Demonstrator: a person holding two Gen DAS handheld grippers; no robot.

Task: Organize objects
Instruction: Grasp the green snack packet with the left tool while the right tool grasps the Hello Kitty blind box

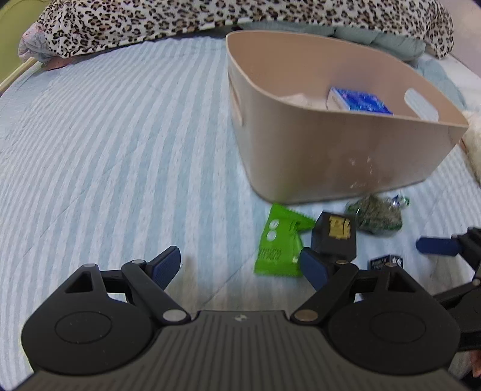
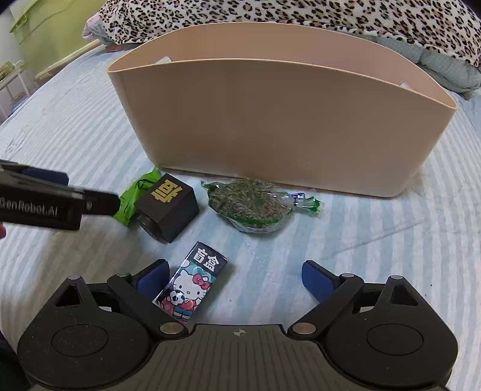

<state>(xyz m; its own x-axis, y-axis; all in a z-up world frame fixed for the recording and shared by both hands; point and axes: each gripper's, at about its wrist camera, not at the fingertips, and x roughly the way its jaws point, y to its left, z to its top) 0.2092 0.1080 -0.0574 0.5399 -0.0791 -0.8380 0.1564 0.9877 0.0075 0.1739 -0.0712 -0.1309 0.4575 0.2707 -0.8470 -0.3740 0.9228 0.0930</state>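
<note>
A beige plastic bin (image 1: pixel 345 156) stands on the striped bed; it also fills the far side of the right wrist view (image 2: pixel 270 120). Inside it lie a blue box (image 1: pixel 360 103) and something white. In front of it lie a green packet (image 1: pixel 278 246), a black cube with a gold character (image 1: pixel 335 237), a bag of green-grey seeds (image 2: pixel 251 203) and a Hello Kitty box (image 2: pixel 192 288). My left gripper (image 1: pixel 240 267) is open, its right finger beside the cube. My right gripper (image 2: pixel 234 279) is open, low over the bed, with the Hello Kitty box by its left finger.
A leopard-print blanket (image 1: pixel 210 18) and a pale green quilt (image 1: pixel 390 39) lie behind the bin. A fluffy white thing (image 1: pixel 473 141) sits at the right edge. The left gripper's body (image 2: pixel 45 198) reaches in from the left toward the cube. Green furniture stands beyond the bed's left edge.
</note>
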